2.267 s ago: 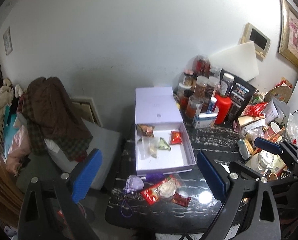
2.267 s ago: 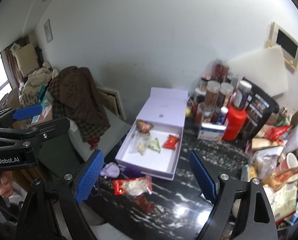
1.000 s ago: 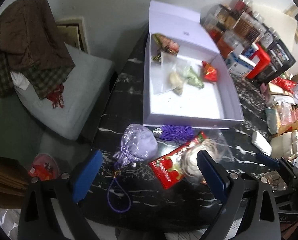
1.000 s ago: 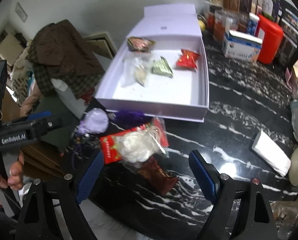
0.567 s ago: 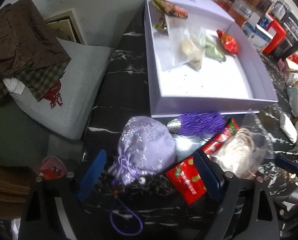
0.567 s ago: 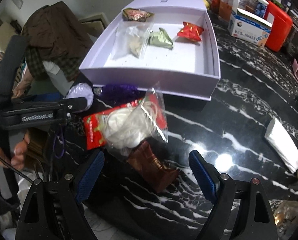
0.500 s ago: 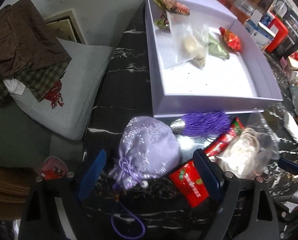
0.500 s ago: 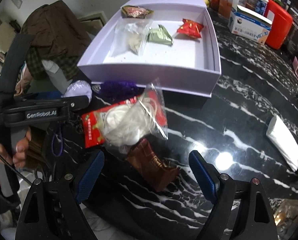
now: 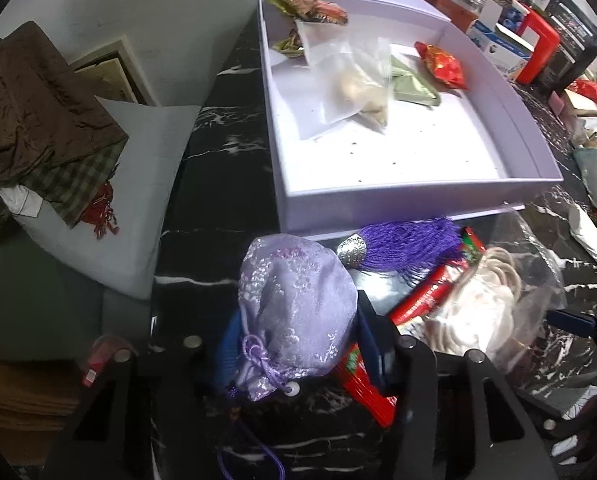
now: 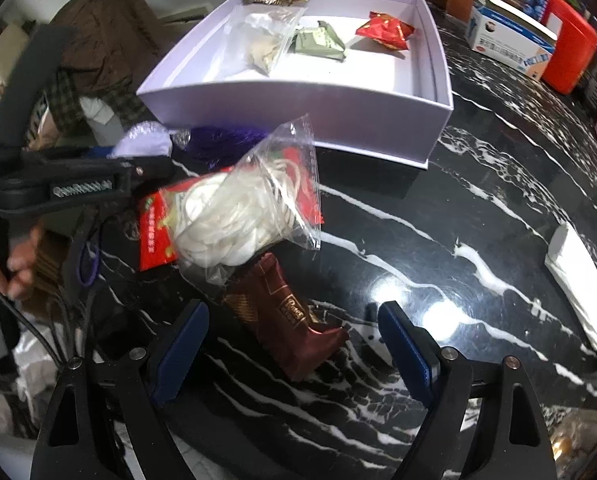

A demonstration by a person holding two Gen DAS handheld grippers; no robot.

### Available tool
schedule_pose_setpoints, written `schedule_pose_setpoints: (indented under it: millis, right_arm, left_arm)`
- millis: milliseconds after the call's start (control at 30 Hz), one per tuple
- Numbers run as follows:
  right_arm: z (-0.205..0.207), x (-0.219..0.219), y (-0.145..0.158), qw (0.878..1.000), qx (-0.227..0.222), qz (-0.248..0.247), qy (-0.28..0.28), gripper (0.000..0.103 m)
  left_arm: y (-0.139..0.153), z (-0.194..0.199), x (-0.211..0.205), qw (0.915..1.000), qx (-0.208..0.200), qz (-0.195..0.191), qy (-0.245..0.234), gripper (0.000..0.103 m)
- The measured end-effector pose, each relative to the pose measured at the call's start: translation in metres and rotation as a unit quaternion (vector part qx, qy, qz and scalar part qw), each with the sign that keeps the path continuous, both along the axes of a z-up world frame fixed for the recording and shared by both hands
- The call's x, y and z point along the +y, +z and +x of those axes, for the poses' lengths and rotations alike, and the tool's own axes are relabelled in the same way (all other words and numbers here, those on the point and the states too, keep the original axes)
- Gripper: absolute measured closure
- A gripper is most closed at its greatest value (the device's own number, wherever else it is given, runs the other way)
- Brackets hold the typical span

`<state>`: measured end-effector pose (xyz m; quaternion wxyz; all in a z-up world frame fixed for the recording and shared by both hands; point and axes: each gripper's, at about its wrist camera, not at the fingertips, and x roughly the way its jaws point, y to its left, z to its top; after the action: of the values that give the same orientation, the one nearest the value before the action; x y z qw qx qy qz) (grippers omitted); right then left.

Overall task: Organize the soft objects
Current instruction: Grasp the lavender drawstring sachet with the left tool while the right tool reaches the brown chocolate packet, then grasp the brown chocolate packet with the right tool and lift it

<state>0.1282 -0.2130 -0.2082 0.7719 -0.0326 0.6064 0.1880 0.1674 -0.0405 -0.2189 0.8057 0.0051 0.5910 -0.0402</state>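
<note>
I'm closing the left gripper on the pouch, which is sitting between the jaws at the table edge, just before the box. Its tassel could be snagging under the packets. My right gripper is hanging open above the brown wrapper.

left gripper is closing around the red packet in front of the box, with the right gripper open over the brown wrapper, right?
Not the red packet. The left wrist view shows the left gripper closing around the lilac pouch in front of the box. The right gripper is open over the brown wrapper, as you said.
</note>
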Motion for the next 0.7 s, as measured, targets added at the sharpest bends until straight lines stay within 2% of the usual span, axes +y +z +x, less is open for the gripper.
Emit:
schedule_pose_setpoints:
  millis: [133, 233, 333, 400, 467, 567, 700]
  right_arm:
    - [-0.004, 0.002, -0.006, 1.0, 0.001, -0.005, 0.014, 0.015]
    - [-0.006, 0.001, -0.011, 1.0, 0.01, -0.004, 0.015, 0.019]
    - [-0.012, 0.004, -0.011, 1.0, -0.003, -0.014, 0.023, 0.024]
    - [-0.014, 0.007, -0.01, 0.999, -0.013, -0.031, 0.033, 0.029]
    - [-0.019, 0.009, -0.009, 0.998, -0.023, -0.047, 0.042, 0.042]
    - [-0.028, 0.012, -0.008, 0.996, -0.028, -0.062, 0.053, 0.056]
    - [-0.031, 0.005, -0.004, 0.998, -0.01, -0.052, 0.037, 0.064]
  left_arm:
    - [0.013, -0.01, -0.003, 0.9999, 0.003, -0.01, 0.007, 0.052]
    - [0.021, -0.017, -0.002, 0.9998, 0.006, -0.017, 0.011, 0.052]
    - [0.027, -0.025, -0.004, 0.9997, 0.01, -0.019, 0.012, 0.052]
    - [0.031, -0.03, -0.007, 0.9997, 0.011, -0.02, 0.011, 0.052]
    - [0.032, -0.033, -0.007, 0.9997, 0.011, -0.02, 0.011, 0.052]
    - [0.035, -0.037, -0.008, 0.9997, 0.012, -0.019, 0.011, 0.052]
    - [0.041, -0.041, -0.007, 0.9994, 0.013, -0.027, 0.017, 0.052]
